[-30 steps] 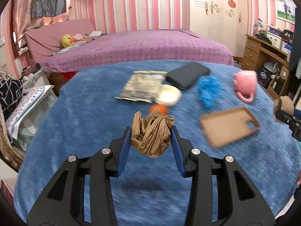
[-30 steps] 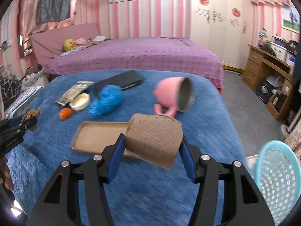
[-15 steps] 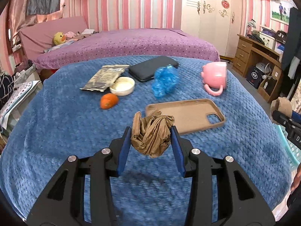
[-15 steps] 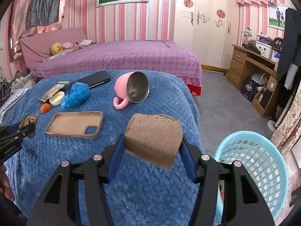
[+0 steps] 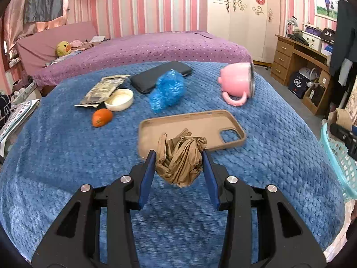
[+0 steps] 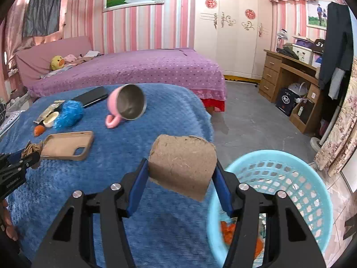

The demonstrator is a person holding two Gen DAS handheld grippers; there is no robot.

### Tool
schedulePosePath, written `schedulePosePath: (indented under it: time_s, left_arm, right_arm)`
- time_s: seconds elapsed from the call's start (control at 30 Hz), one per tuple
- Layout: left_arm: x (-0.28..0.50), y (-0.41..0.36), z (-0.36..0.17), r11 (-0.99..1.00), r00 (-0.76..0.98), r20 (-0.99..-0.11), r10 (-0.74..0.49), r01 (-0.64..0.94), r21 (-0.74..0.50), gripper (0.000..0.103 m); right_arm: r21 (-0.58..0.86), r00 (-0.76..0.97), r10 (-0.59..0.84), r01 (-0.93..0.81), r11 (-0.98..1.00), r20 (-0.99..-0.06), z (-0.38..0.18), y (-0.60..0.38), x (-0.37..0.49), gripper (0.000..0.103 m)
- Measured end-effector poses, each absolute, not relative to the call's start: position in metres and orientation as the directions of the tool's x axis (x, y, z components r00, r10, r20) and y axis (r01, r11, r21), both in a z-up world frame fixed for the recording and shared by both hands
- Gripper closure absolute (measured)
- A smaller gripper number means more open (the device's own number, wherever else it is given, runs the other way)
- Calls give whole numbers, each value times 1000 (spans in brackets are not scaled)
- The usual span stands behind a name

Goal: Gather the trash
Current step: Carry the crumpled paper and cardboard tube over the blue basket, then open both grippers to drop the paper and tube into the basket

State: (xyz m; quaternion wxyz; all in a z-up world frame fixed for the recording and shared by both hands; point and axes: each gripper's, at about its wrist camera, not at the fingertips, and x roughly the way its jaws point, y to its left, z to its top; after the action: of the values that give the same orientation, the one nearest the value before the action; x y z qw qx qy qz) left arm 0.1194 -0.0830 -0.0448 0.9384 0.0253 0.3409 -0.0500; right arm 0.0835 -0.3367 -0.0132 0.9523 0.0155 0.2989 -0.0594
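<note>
Left black plastic two-finger gripper: angular matte frame with triangular cut-outs, four round silver screw heads across the linkage, flat blue pads on the fingers. Right black plastic two-finger gripper: same build, same silver screws, blue-lined fingers. Faint pale lettering on the left gripper's body in the right wrist view; bare skin at that view's lower left edge.

Pink striped walls fill the upper frame; purple bed at centre, wooden desk at right, grey floor.
</note>
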Motion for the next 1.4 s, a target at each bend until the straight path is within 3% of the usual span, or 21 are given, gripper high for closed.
schedulePosePath:
  time_s: [0.77,0.97,1.4]
  left_arm:
    - [111,-178,-42,965,760,-625,-178,258,40,62]
    - [114,-233,-35,940,732,-617,-288,339,-36,62]
    - [89,-359,-38,842,642,-629,-438,539,-36,61]
  right_arm:
    - [-9,775,-245,295,955,-582,-15,-461,52,46]
    - [-24,754,-274,325,946,-598,-24,-488,47,46]
    - [18,733,-351,444,896,-582,-31,-543,22,46]
